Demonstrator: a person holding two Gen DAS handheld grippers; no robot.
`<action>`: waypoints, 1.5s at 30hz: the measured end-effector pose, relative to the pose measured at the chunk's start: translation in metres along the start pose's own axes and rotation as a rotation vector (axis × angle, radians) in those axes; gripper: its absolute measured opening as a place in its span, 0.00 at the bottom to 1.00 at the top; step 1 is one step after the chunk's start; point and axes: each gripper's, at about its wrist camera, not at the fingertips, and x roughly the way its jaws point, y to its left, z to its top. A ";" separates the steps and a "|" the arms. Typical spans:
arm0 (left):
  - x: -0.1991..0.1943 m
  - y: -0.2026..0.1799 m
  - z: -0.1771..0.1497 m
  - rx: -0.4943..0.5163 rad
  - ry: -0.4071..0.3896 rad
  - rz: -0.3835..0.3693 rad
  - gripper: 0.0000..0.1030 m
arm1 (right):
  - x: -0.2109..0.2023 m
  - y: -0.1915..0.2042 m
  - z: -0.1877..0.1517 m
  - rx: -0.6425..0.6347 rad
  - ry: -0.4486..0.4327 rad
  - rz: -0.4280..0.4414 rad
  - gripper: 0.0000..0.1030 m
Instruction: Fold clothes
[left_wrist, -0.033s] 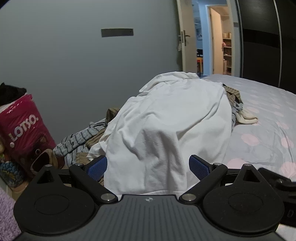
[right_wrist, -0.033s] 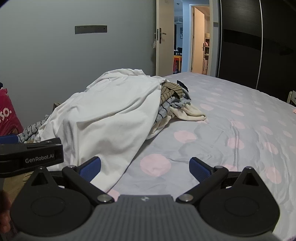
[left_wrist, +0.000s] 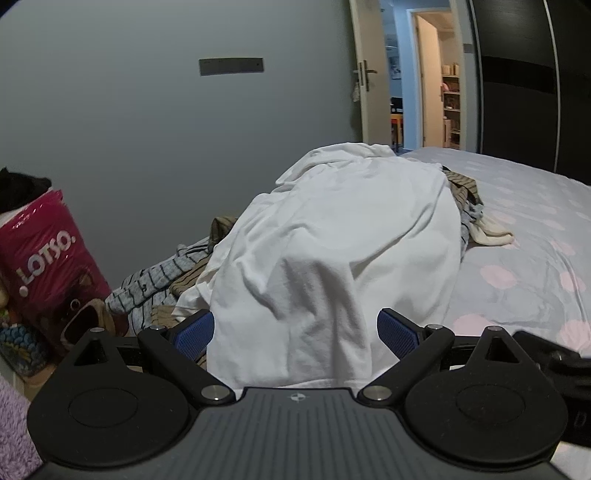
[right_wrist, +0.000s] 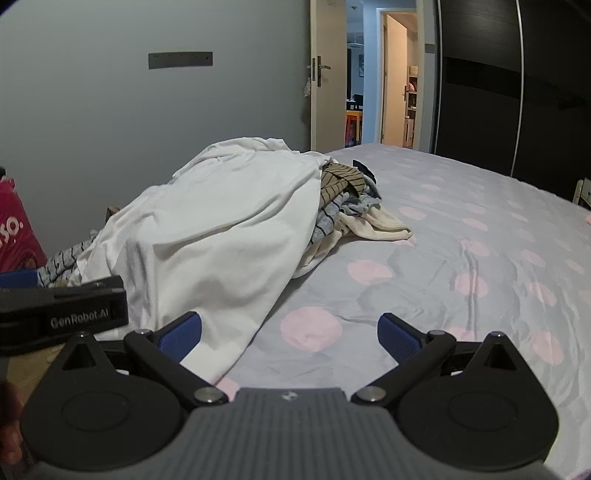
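Note:
A large white garment (left_wrist: 332, 240) is draped over a heap of clothes on the bed; it also shows in the right wrist view (right_wrist: 221, 229). Striped brown and grey clothes (right_wrist: 340, 192) and a cream piece (right_wrist: 384, 225) stick out at the heap's right side. My left gripper (left_wrist: 295, 330) is open, its blue pads either side of the garment's near hanging edge, not closed on it. My right gripper (right_wrist: 290, 328) is open and empty over the bedsheet, just right of the garment's edge. The left gripper's body (right_wrist: 62, 314) shows at the left of the right wrist view.
The bed has a grey sheet with pink dots (right_wrist: 461, 258). A pink LOTSO bag (left_wrist: 48, 273) stands at the left by the grey wall. More striped clothes (left_wrist: 155, 284) lie at the heap's left. An open door (right_wrist: 321, 99) and a dark wardrobe (right_wrist: 517, 92) are behind.

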 end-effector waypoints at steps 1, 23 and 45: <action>0.000 0.001 0.000 0.001 -0.001 0.004 0.94 | 0.000 0.000 0.000 0.006 0.000 0.007 0.99; -0.002 -0.001 -0.002 0.031 -0.024 0.025 0.93 | 0.003 -0.002 -0.003 0.099 -0.008 0.090 0.99; 0.001 -0.003 -0.007 0.046 0.003 0.037 0.93 | 0.007 0.003 -0.001 0.053 0.001 0.047 0.99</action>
